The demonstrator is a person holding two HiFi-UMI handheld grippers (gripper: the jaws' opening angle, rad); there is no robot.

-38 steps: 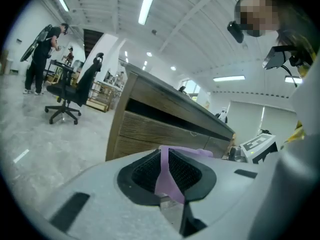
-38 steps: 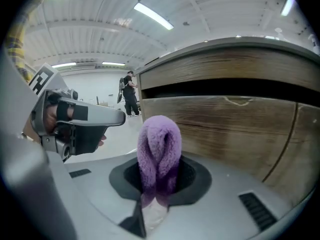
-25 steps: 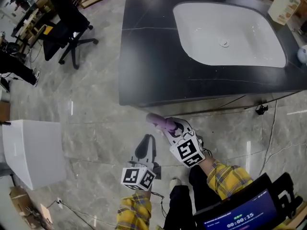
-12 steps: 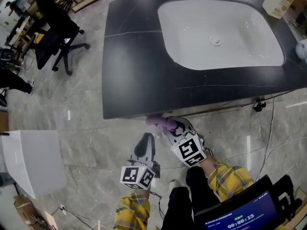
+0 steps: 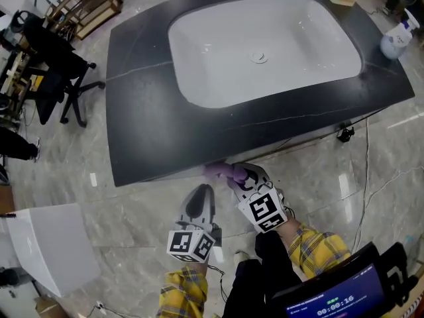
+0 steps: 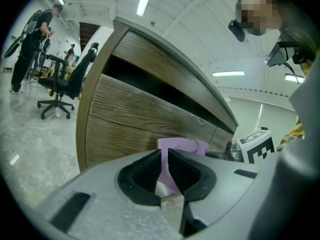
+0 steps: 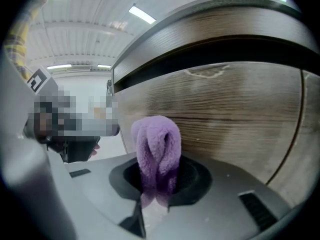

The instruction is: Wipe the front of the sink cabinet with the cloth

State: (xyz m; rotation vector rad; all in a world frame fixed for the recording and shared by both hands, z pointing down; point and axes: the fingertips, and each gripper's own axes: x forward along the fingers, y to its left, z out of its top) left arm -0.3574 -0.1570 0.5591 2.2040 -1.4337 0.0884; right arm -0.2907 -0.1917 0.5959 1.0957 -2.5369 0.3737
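The left gripper point(image 6: 164, 159) faces the wood-grain cabinet front point(image 6: 125, 129), its fingers point(image 6: 142, 174) nearly together, seemingly gripping nothing. Beyond the slit between them, the purple cloth point(image 6: 182, 145) lies by the cabinet. An office chair point(image 6: 62, 81) stands far left.

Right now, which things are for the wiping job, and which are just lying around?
For the job:
purple cloth
right gripper, shut on the cloth
wooden cabinet front

Just lying about:
spray bottle on the countertop
office chair
white box on the floor
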